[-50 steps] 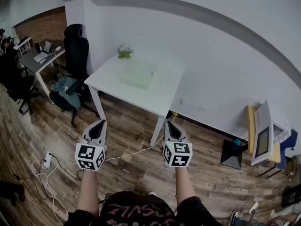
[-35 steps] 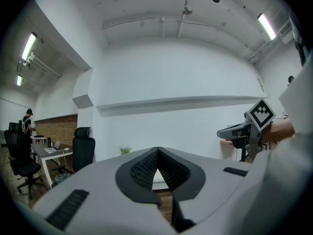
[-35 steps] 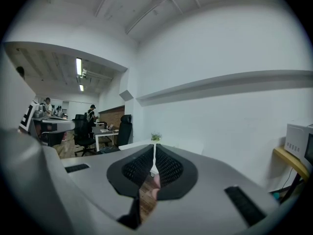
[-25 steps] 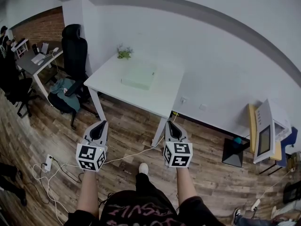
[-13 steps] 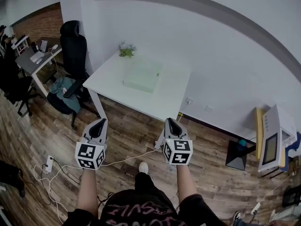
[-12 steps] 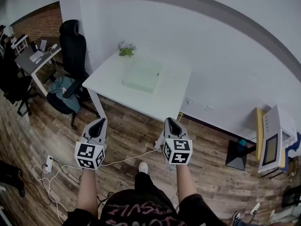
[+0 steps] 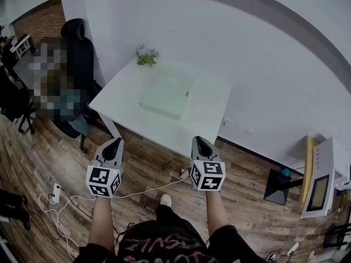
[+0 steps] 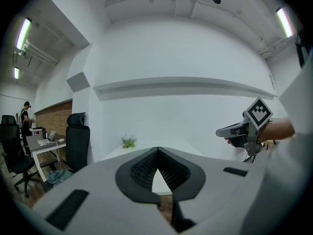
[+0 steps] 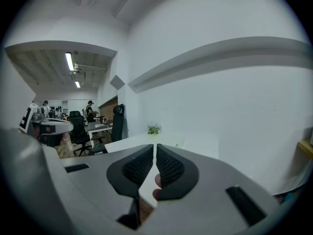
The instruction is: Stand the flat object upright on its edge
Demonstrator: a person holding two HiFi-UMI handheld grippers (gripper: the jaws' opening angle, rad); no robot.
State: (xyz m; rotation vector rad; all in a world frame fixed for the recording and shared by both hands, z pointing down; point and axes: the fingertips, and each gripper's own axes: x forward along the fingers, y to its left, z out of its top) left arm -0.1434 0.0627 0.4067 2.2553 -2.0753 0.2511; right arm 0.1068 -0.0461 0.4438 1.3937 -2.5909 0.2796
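Table [image 7: 125,100] nearer, with flat pale-green rectangular slab [image 7: 167,95]

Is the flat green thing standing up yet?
Not yet. The pale green flat object lies flat on the white table. The left tongs and right tongs are shut, empty, short of the table. To do: reach it, grip it, stand it up.

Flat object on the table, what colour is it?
The flat object is pale green; head view shows it best.
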